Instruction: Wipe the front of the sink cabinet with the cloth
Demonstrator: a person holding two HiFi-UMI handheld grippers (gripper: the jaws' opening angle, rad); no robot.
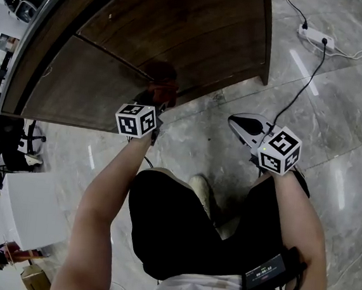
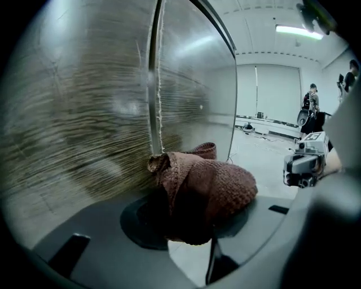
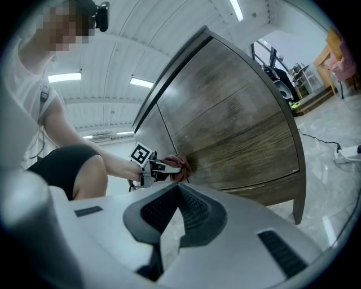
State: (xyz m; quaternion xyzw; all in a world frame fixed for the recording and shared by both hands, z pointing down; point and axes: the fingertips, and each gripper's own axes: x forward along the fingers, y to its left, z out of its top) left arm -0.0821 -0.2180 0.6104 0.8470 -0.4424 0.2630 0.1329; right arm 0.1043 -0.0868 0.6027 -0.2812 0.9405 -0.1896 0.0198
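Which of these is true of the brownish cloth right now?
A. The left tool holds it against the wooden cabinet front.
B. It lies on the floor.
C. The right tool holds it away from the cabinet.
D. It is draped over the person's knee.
A: the left gripper view shows the cloth clamped in the left tool and touching the cabinet front, while the right tool is shut on nothing.

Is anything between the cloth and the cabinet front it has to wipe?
Nothing visible does. The left gripper is shut on the brown cloth, which lies against the wooden cabinet front at the seam between its doors.
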